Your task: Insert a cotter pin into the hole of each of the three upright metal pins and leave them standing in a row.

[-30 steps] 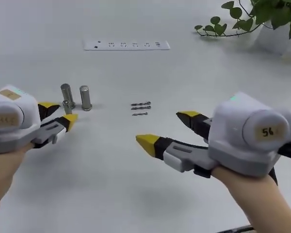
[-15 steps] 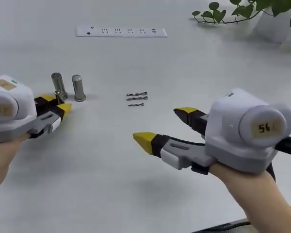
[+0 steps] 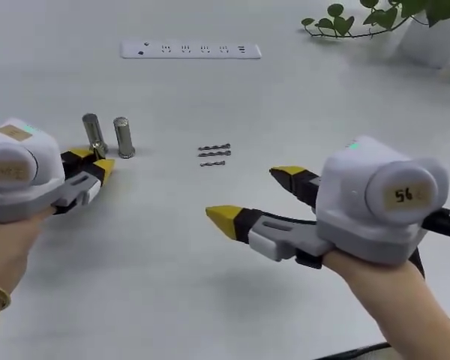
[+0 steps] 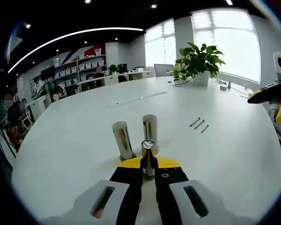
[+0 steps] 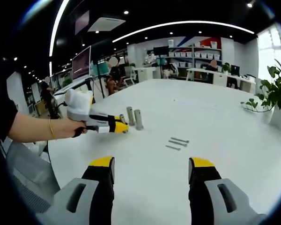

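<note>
I'm clamping L claw [image 4: 149, 165] on small metal pin [image 4: 149, 151] beside 2 taller pins [image 4: 123, 139]; R claw [image 3: 253, 193] is hanging wide open near cotter pins [image 3: 214, 154].

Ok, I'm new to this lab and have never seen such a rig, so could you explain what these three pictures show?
A person holds a two-jaw gripper in each hand; there is no robot arm. The head view comes from a headset camera looking down at the white table. The two round pictures come from cameras riding on the grippers. The left gripper is shut on a small metal pin, beside two taller metal pins standing upright. The right gripper is open and holds nothing. Three cotter pins lie in the middle; a power strip and a plant sit farther back.
</note>
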Motion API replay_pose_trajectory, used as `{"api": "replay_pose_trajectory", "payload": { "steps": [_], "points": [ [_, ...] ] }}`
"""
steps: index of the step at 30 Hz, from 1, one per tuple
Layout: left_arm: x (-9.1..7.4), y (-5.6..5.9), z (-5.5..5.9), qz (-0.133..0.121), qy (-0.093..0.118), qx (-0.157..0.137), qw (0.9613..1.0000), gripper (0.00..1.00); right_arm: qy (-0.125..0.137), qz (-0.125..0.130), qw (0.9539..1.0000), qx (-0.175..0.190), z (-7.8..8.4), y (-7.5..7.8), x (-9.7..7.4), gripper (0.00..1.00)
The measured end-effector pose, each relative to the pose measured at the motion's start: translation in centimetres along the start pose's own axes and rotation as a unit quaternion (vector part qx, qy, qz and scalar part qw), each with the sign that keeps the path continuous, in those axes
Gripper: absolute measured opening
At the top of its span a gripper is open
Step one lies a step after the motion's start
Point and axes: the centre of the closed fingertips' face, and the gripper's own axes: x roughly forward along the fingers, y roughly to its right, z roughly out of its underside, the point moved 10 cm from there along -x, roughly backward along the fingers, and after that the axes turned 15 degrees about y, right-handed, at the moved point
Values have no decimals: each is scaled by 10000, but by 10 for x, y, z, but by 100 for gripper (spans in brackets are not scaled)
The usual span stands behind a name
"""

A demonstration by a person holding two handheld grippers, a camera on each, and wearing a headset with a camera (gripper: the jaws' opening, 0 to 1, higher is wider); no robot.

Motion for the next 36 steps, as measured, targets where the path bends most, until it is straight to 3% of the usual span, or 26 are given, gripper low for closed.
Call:
{"api": "replay_pose_trajectory", "payload": {
  "steps": [7, 17, 27, 36],
  "points": [
    [-5, 7, -4, -214, -10, -59, 9998, 6, 127, -11, 9999, -29, -7, -2, 1, 61],
    [-11, 33, -12, -328, 41, -221, 9992, 6, 78, 0, 10000, -36, -4, -3, -3, 61],
    [-17, 51, -7, -519, 27, -384, 9979, 6, 273, -240, 9993, -111, -8, -6, -7, 65],
    [-17, 59, -6, -689, 70, -484, 9964, 6, 247, -406, 9987, -163, -5, -7, -9, 76]
  ]
}}
